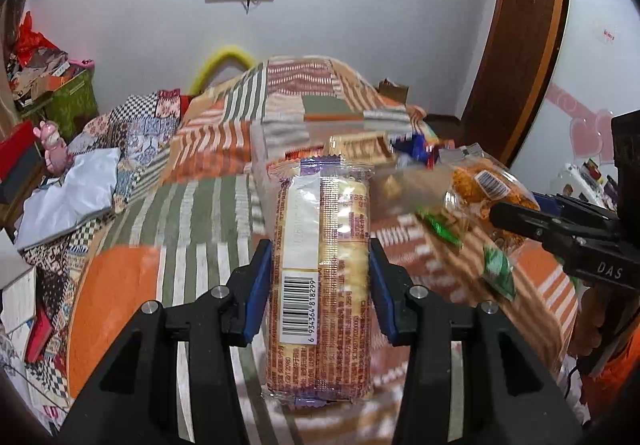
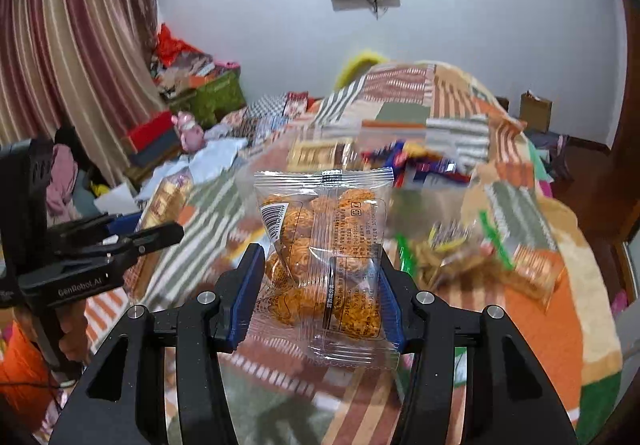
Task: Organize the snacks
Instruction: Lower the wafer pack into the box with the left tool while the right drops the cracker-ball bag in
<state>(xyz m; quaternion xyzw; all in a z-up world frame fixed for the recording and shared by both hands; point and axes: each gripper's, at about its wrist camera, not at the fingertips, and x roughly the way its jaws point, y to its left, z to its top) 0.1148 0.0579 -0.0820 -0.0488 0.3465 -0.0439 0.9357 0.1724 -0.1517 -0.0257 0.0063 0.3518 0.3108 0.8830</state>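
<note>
The left hand-held gripper (image 1: 320, 285) clamps a long biscuit pack (image 1: 320, 277) lengthwise between its blue pads, above the bed (image 1: 192, 213). The right hand-held gripper (image 2: 318, 293) pinches a clear bag of orange puffs (image 2: 320, 265) over loose snacks (image 2: 460, 257) near the bed's right edge.

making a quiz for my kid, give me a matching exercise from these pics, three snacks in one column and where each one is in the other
Things:
1. biscuit pack
2. clear bag of orange puffs
3. green-edged packets

Places:
A. lying loose on the patchwork blanket
B. clamped in the left gripper
C. clamped in the right gripper

Pairs: 1-B, 2-C, 3-A
</note>
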